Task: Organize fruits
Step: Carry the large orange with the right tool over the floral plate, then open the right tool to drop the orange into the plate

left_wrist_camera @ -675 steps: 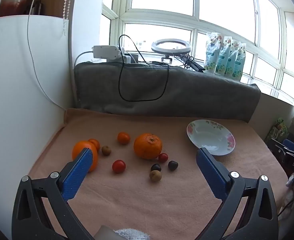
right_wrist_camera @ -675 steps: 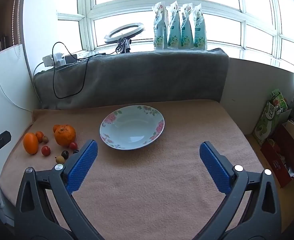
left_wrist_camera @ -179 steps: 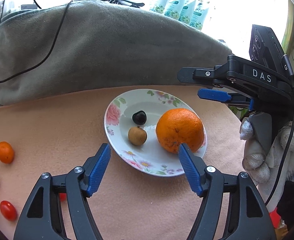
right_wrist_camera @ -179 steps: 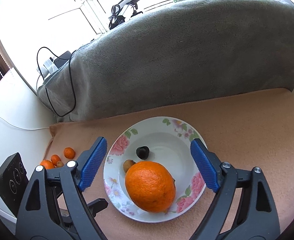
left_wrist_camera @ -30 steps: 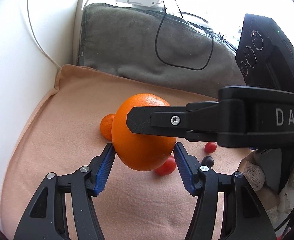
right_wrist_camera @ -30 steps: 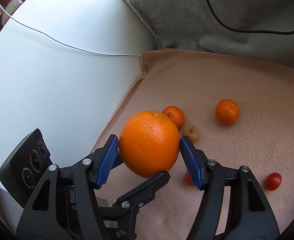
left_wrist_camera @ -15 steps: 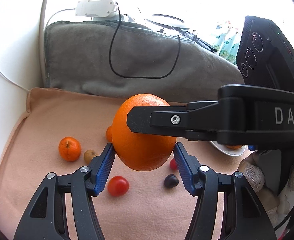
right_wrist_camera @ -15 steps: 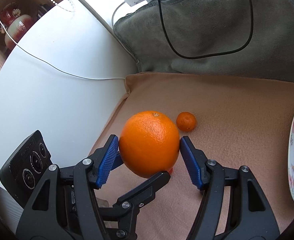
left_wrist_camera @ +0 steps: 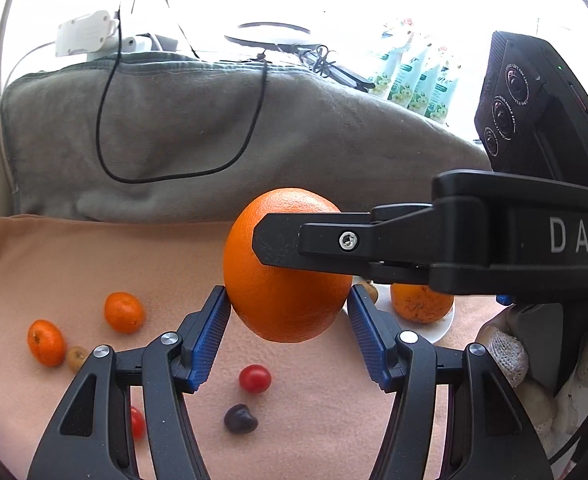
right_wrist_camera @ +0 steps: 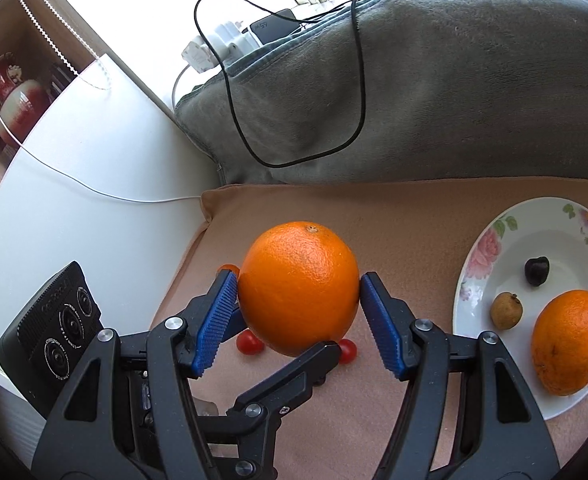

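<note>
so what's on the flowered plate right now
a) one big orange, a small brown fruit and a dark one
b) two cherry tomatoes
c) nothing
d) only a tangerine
a: in the right wrist view the plate holds an orange, a brown fruit and a dark fruit.

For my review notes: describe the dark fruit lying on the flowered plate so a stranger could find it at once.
On the peach blanket sits a white flowered plate. In it lie a large orange, a small tan fruit and, nearest the plate's middle, the dark fruit: the smallest there and the only near-black one.
</note>
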`<state>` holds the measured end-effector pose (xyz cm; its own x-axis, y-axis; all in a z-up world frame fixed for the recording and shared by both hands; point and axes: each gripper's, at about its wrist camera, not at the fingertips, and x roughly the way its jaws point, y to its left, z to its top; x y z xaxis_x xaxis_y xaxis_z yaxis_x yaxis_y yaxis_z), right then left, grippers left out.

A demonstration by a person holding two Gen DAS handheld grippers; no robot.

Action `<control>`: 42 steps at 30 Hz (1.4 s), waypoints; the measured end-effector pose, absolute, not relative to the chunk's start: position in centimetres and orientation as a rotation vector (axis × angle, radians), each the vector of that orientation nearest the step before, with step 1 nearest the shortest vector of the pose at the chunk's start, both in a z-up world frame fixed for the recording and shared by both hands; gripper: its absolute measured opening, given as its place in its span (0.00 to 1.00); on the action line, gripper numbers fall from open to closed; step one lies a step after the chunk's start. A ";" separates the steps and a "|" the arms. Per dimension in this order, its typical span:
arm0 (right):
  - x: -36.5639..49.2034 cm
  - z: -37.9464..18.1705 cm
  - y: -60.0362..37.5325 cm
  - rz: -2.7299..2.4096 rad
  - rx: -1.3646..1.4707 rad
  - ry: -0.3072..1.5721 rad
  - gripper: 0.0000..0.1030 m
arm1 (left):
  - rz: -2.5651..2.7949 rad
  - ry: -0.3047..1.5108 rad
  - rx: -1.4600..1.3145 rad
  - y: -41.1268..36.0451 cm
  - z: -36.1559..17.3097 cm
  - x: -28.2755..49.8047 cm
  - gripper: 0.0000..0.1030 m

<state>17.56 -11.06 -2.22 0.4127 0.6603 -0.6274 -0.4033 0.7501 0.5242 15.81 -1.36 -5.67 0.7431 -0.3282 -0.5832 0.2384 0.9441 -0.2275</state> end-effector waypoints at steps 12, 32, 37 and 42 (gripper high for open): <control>20.1 -2.6 -17.0 0.590 0.347 0.932 0.65 | -0.390 0.703 -0.124 -6.3 -6.2 19.8 0.59; 23.6 -5.5 -20.7 0.483 0.402 1.020 0.65 | -0.438 0.818 -0.137 -8.9 -9.2 23.2 0.58; 23.0 -3.6 -22.0 0.453 0.405 0.943 0.66 | -0.459 0.788 -0.143 -9.1 -8.6 22.1 0.58; 21.7 -2.0 -23.2 0.427 0.388 0.886 0.72 | -0.469 0.743 -0.128 -8.8 -6.7 20.3 0.58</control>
